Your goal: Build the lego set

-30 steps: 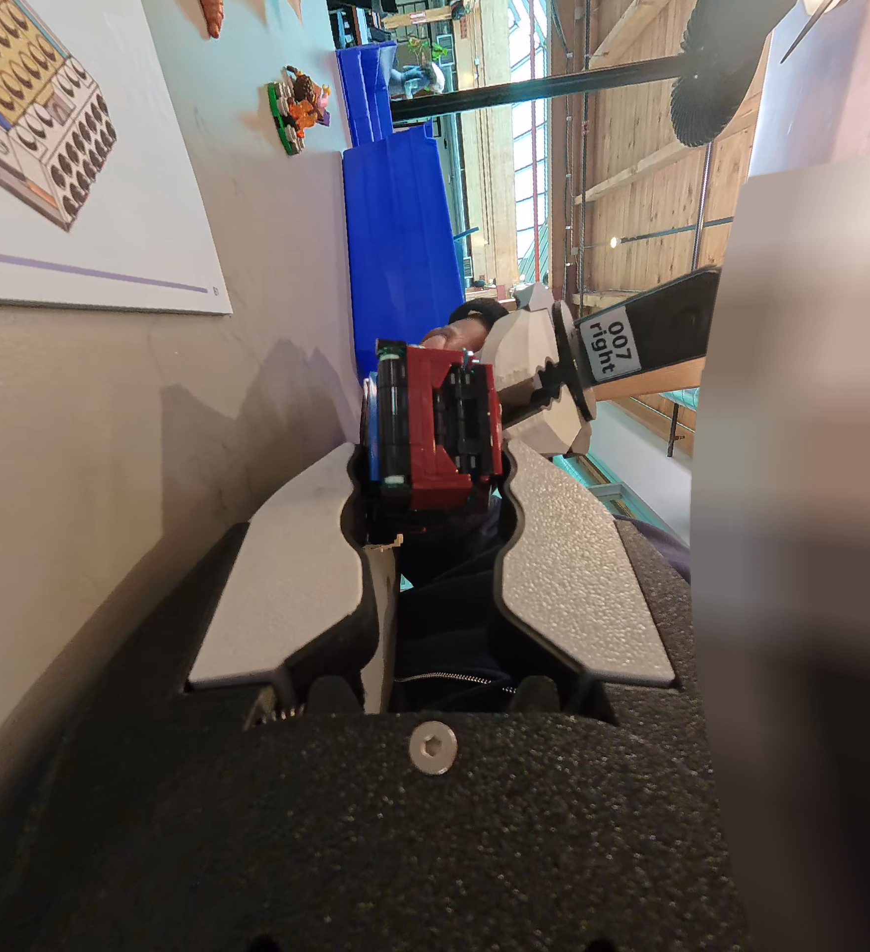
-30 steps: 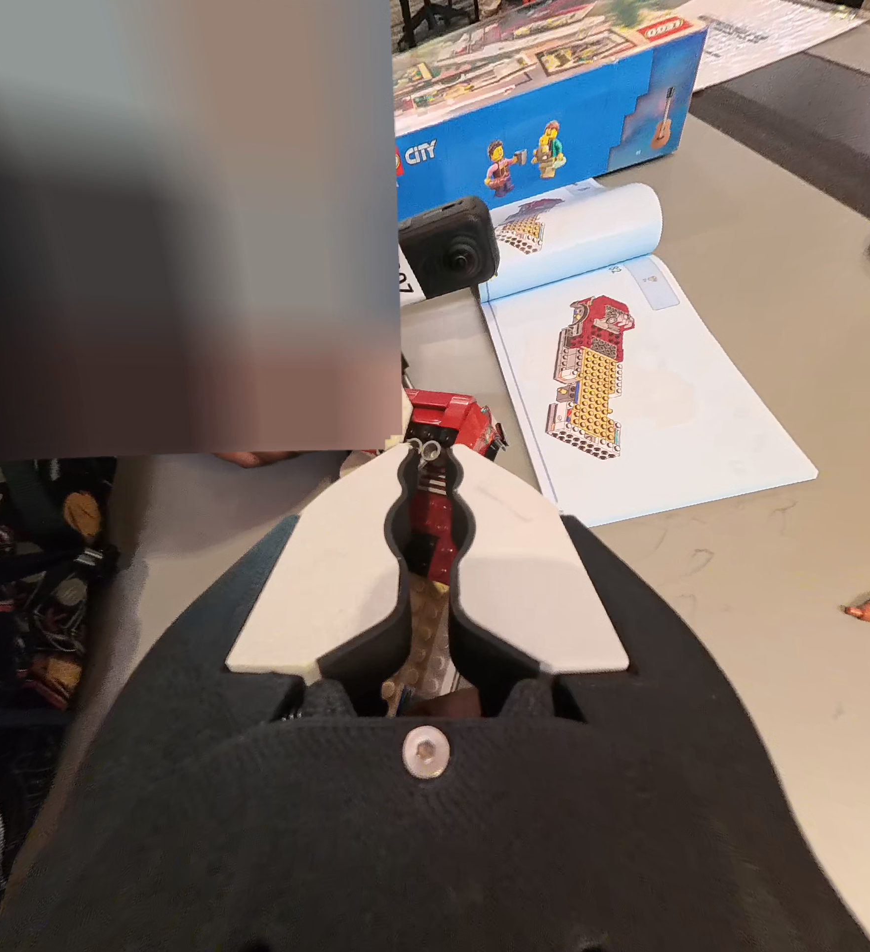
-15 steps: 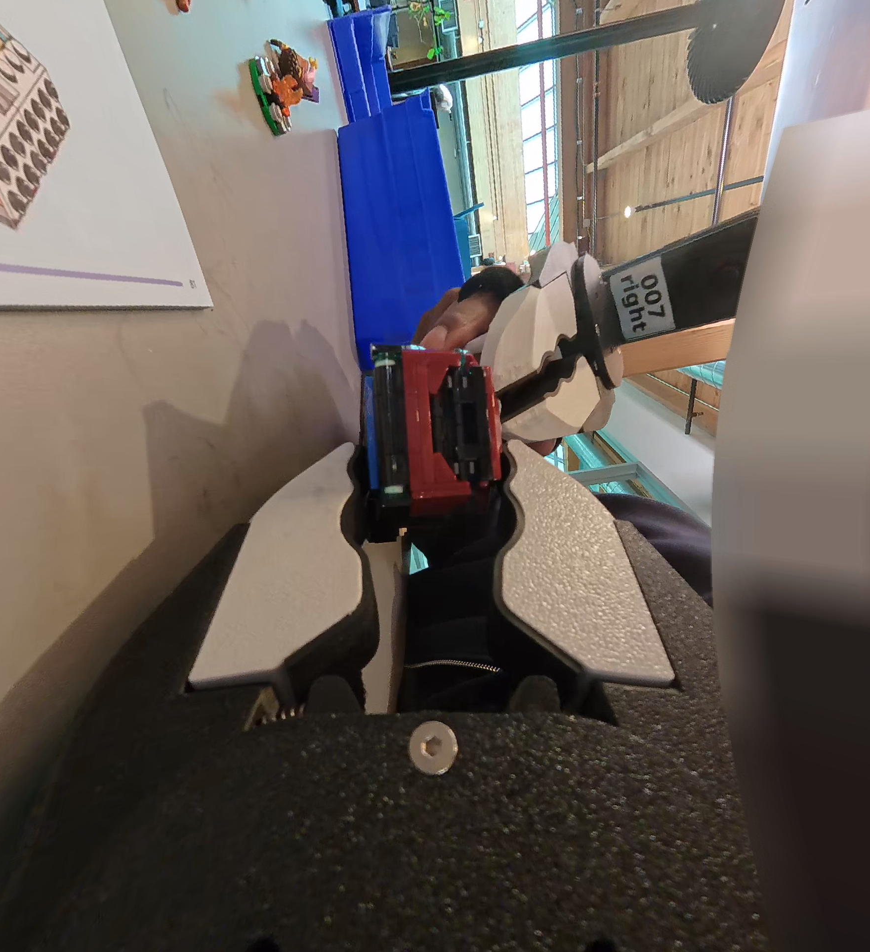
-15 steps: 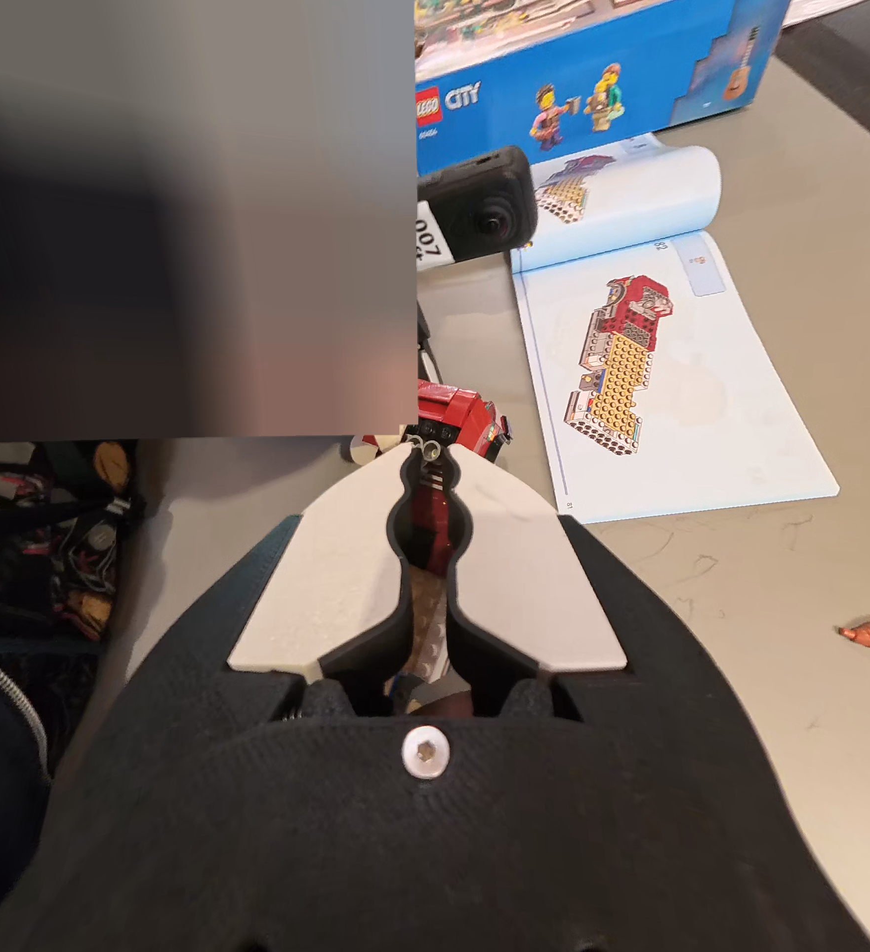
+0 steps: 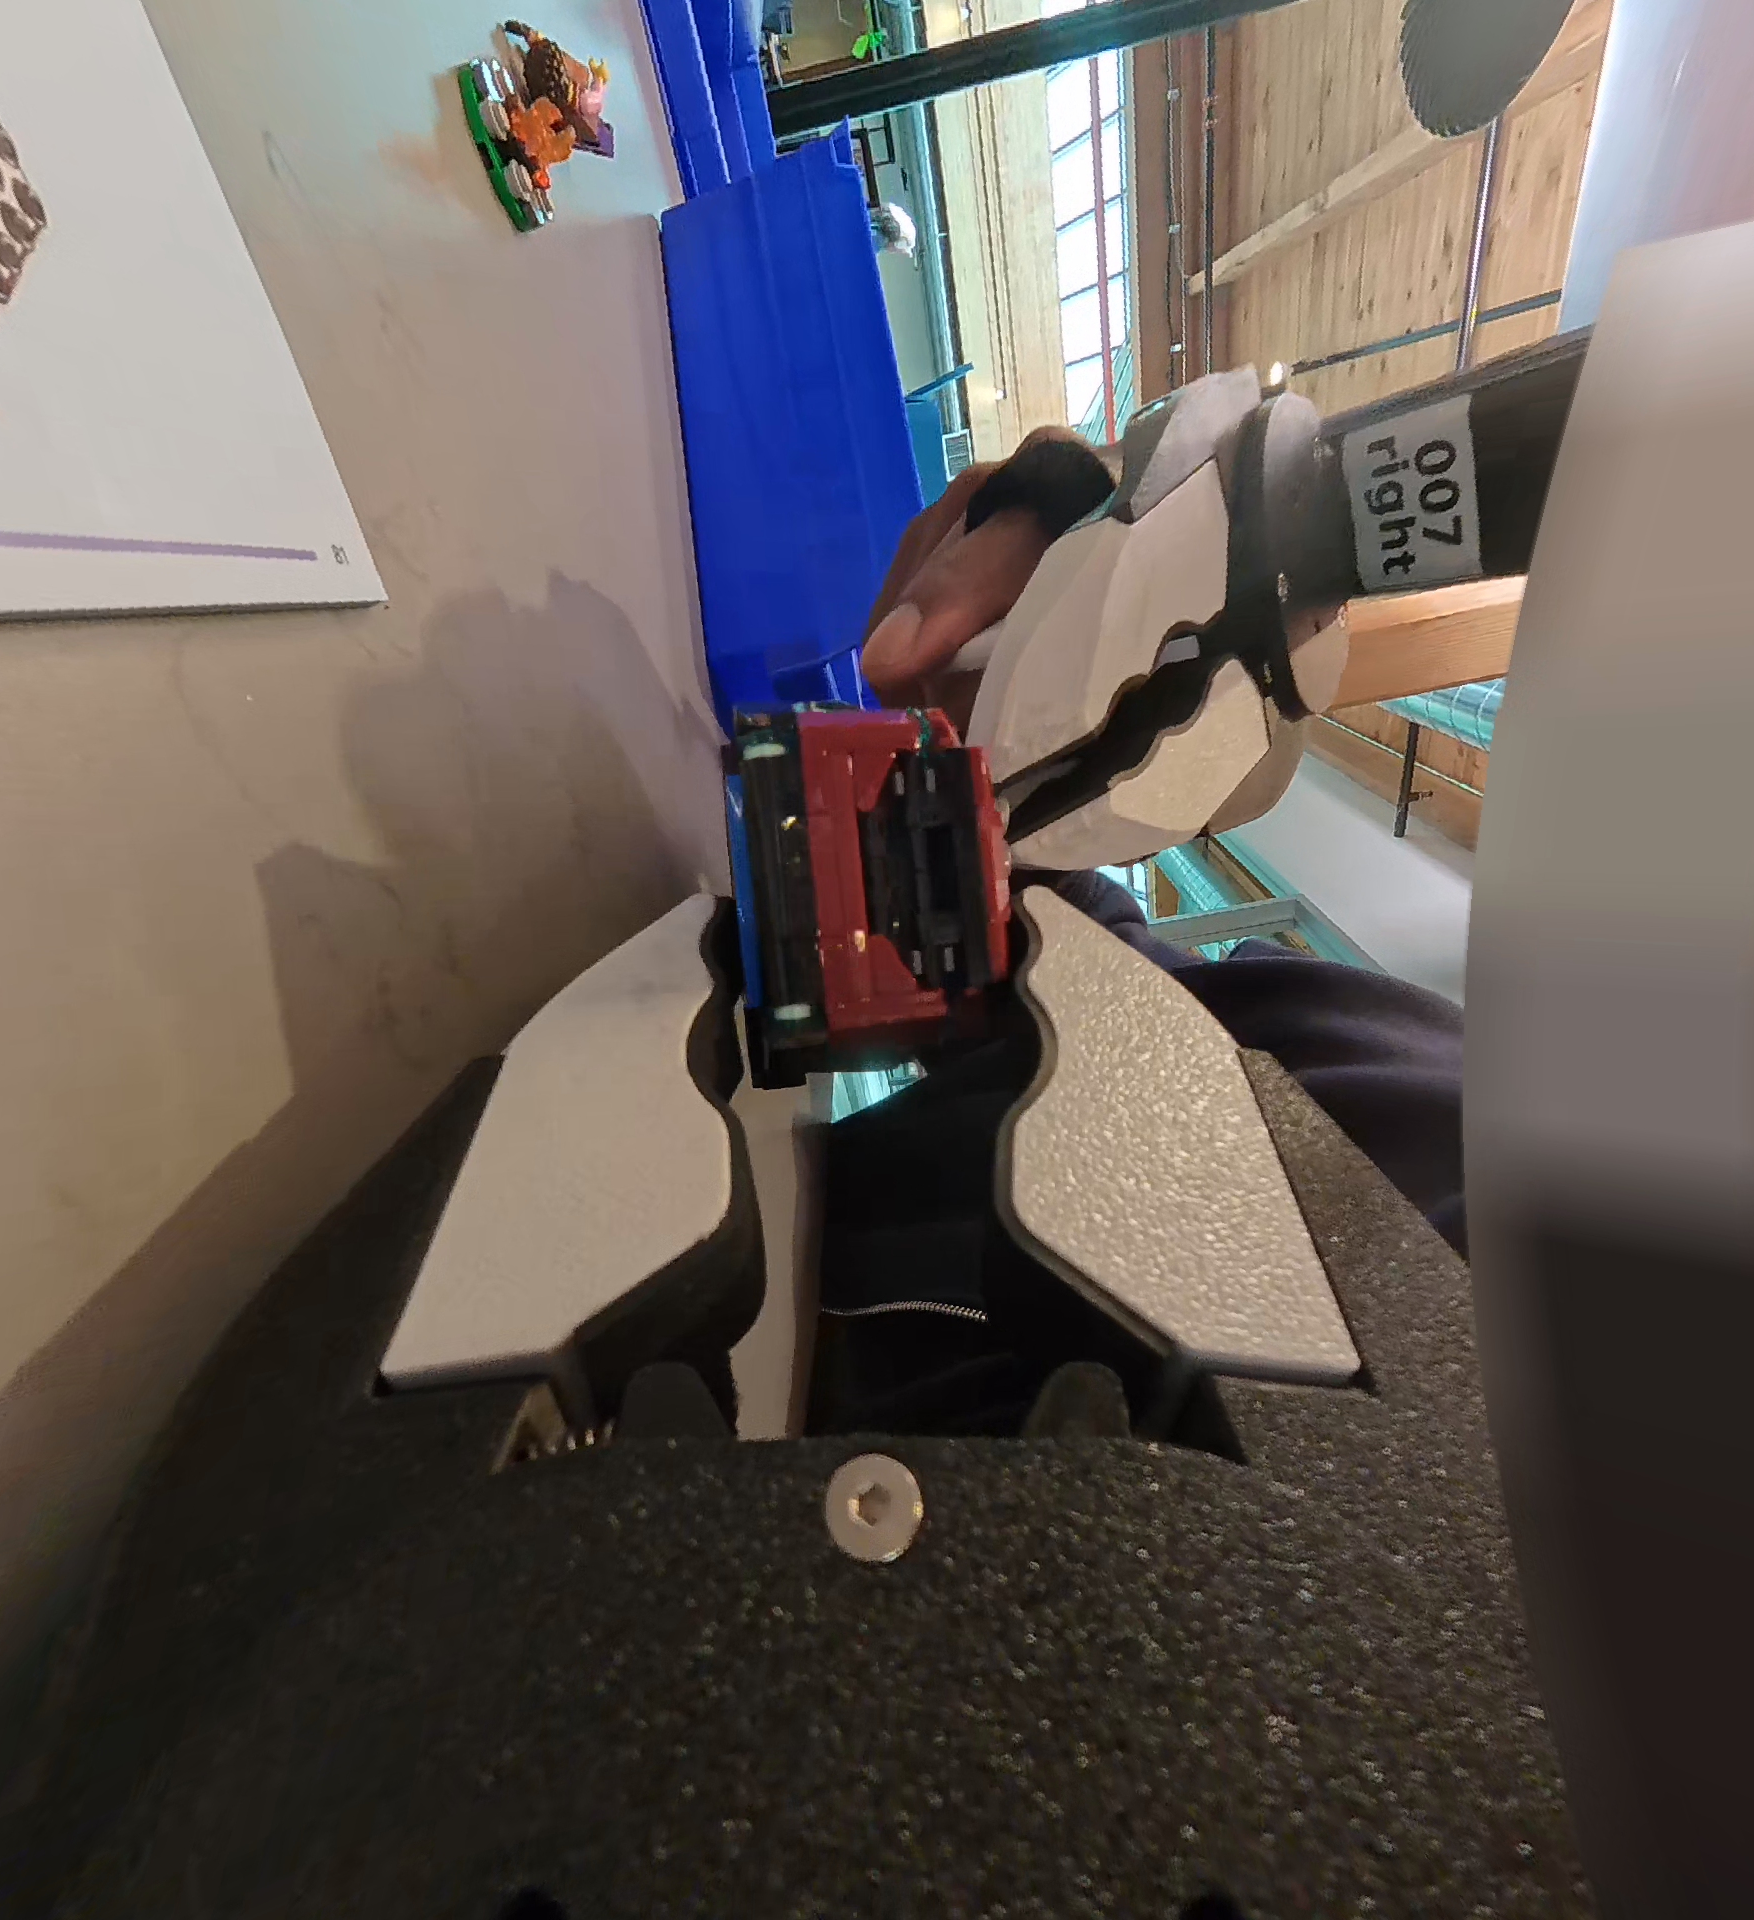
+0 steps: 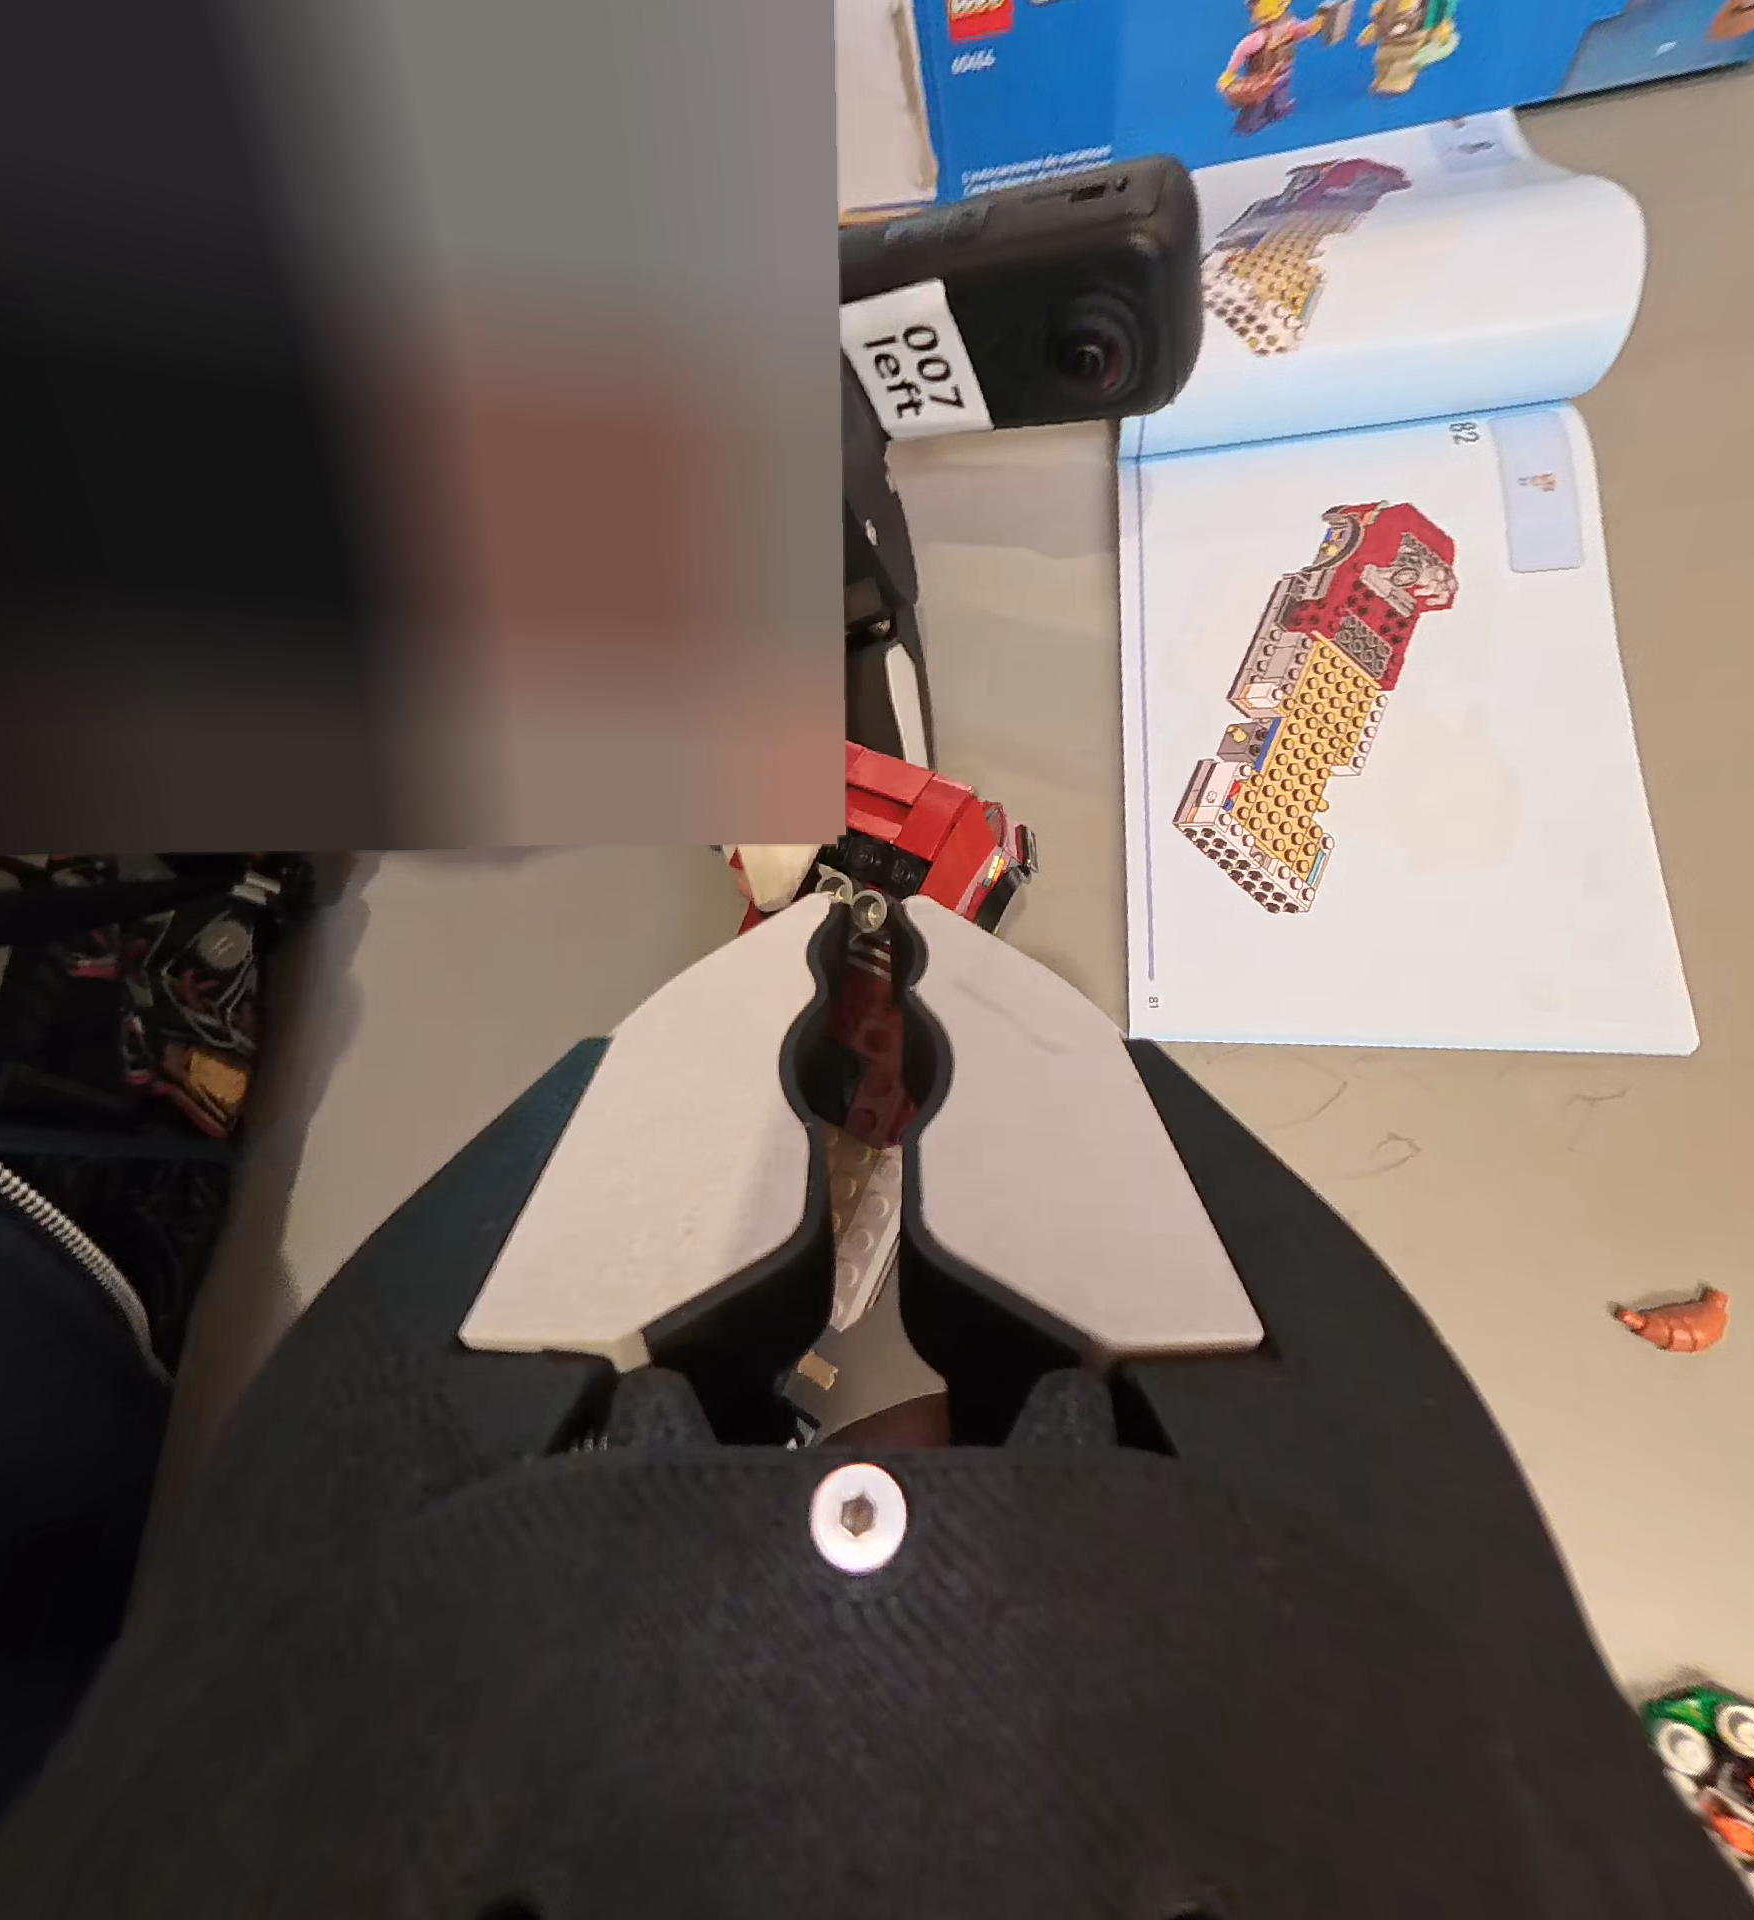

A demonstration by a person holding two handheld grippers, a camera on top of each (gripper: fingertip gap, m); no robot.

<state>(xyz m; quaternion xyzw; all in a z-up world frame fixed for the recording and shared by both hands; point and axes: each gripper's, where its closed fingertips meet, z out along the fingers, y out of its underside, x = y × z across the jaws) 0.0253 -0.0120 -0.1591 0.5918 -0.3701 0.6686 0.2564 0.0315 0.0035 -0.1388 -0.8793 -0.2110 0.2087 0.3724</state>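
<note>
My left gripper (image 5: 868, 914) is turned on its side and shut on a red and black brick-built vehicle (image 5: 873, 873); both pads press its sides. My right gripper (image 6: 860, 920) is shut on a small clear round piece (image 6: 865, 912) at its fingertips, held right against the red vehicle (image 6: 940, 831). In the left wrist view the right gripper (image 5: 1008, 821) comes in from the upper right, tips touching the vehicle's side. A person's hand (image 5: 946, 603) is behind it. The left gripper's camera (image 6: 1060, 301) shows above the vehicle in the right wrist view.
An open instruction booklet (image 6: 1372, 727) lies on the grey table (image 6: 1475, 1455), with a blue set box (image 6: 1216, 83) behind it. An orange croissant piece (image 6: 1678, 1320) and a small green build (image 6: 1746, 1787) lie to the right. A blue bin (image 5: 790, 416) stands beyond the vehicle. The grippers are tip to tip, or close to it.
Both grippers shifted a little, so booklet and box slid across the views. The right gripper stayed at the vehicle's side. Both grasps held.
</note>
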